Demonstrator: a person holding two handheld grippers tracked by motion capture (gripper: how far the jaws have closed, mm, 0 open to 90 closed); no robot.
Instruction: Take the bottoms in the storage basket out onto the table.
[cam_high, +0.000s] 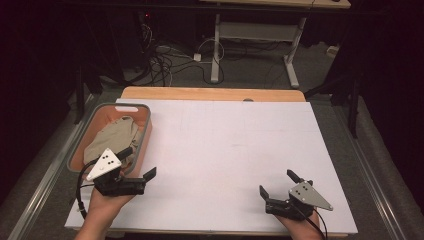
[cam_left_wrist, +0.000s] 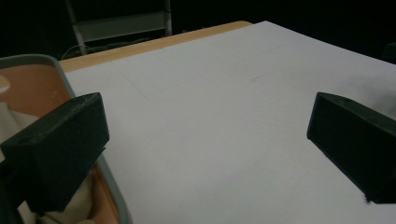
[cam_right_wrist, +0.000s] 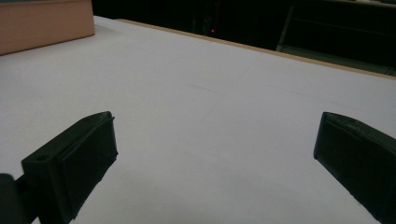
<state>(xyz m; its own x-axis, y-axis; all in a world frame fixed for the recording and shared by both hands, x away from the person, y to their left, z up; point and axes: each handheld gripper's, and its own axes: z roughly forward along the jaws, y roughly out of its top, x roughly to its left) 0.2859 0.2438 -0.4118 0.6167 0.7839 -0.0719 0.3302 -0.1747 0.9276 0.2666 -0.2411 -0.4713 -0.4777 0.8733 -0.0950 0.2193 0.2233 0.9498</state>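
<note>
A pink basket with a grey rim (cam_high: 146, 131) stands at the table's left, holding beige cloth (cam_high: 112, 136). My left gripper (cam_high: 136, 162) is open at the basket's near right corner, one jaw over the rim and the other over the white sheet. In the left gripper view the basket rim (cam_left_wrist: 65, 79) and cloth (cam_left_wrist: 8, 122) lie beside the left jaw. My right gripper (cam_high: 278, 183) is open near the front right of the table, nothing between its jaws. The right gripper view looks across the bare sheet to the basket's pink wall (cam_right_wrist: 44, 23).
A white sheet (cam_high: 225, 150) covers the wooden table (cam_high: 210, 93). Beyond the far edge are a desk frame (cam_high: 216, 45) and tangled cables (cam_high: 160, 62) on the floor. Metal rails (cam_high: 385, 185) run along both sides of the table.
</note>
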